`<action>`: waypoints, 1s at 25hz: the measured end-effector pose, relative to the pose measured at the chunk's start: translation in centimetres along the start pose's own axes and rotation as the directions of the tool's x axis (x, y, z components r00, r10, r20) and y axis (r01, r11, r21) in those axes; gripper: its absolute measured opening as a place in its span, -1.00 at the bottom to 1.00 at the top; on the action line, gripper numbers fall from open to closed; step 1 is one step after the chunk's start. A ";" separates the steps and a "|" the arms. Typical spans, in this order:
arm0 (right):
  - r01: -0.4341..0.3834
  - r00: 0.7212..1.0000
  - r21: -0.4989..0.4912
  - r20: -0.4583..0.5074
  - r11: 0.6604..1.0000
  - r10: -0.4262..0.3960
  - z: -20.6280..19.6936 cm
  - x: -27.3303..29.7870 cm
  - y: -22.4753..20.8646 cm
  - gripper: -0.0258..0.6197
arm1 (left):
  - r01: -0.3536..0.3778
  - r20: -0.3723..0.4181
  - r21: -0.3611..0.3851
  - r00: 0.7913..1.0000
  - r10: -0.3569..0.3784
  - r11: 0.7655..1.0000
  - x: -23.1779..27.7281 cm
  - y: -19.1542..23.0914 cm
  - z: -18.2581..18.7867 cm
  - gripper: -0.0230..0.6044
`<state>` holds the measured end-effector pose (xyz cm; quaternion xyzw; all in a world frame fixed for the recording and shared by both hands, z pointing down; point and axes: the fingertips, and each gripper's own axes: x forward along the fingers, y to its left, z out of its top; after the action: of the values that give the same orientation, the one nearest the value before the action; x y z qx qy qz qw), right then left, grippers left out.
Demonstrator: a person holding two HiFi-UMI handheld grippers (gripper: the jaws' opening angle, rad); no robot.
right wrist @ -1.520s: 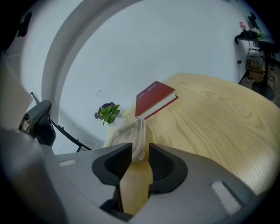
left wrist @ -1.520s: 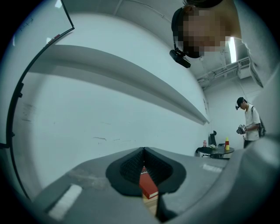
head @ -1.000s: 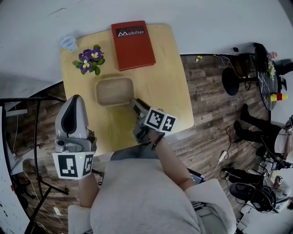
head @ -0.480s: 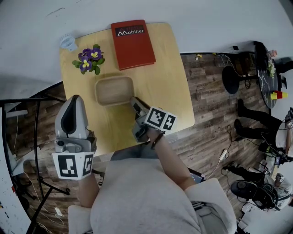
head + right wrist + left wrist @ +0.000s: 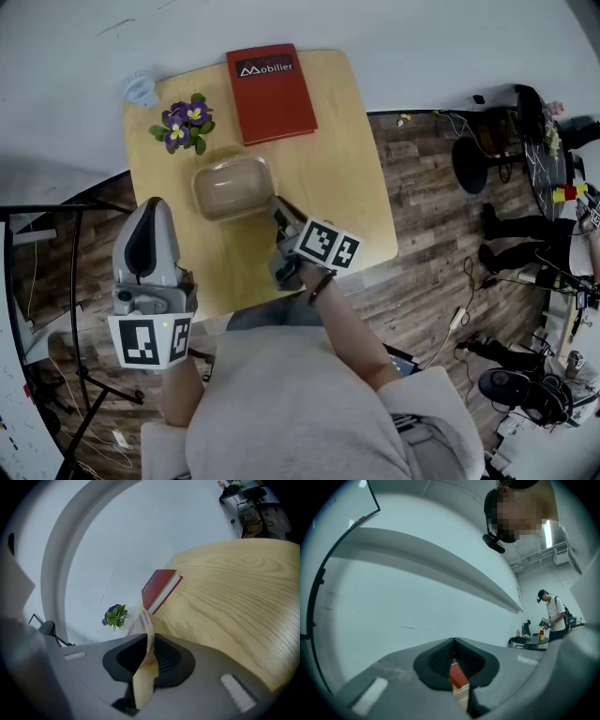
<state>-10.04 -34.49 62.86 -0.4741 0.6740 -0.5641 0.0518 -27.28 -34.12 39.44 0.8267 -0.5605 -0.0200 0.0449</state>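
A shallow wooden bowl (image 5: 230, 187) sits in the middle of the light wooden table (image 5: 347, 178). My right gripper (image 5: 278, 214) is shut on its near right rim, and the bowl looks tipped up on that side. In the right gripper view the thin rim (image 5: 144, 620) runs between the pads of the right gripper (image 5: 149, 641). My left gripper (image 5: 151, 208) hangs off the table's left front corner, pointing up at the wall. It is shut and holds nothing; the left gripper (image 5: 453, 641) shows its pads meeting.
A red book (image 5: 272, 89) (image 5: 159, 587) lies at the table's far edge. Purple flowers (image 5: 183, 122) (image 5: 115, 615) and a small pale-blue object (image 5: 141, 89) are at the far left. A black metal frame (image 5: 56, 206) stands left. A person (image 5: 555, 616) stands far off.
The bowl has tipped up and shifted slightly to the far left in the right gripper's hold. The left gripper has stayed still. The distant person has moved left.
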 end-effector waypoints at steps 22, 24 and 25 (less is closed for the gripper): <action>0.063 0.998 -0.068 0.015 0.996 -0.062 0.8 -0.8 -0.9 -0.73 | -0.023 0.016 0.009 1.000 0.023 1.000 -1.7 -0.7 0.9 -0.92; 0.063 0.998 -0.079 0.019 0.995 -0.062 1.0 -0.7 -0.8 -0.73 | -0.020 0.015 0.009 1.000 0.020 1.000 -1.6 -0.9 0.8 -0.92; 0.062 0.998 -0.080 0.020 0.995 -0.060 1.1 -0.7 -0.7 -0.73 | -0.019 0.015 0.010 1.000 0.019 1.000 -1.5 -1.0 0.8 -0.92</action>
<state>-8.59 -34.70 62.73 -0.5012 0.6809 -0.5335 0.0214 -27.01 -32.40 38.50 0.8213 -0.5688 -0.0230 0.0368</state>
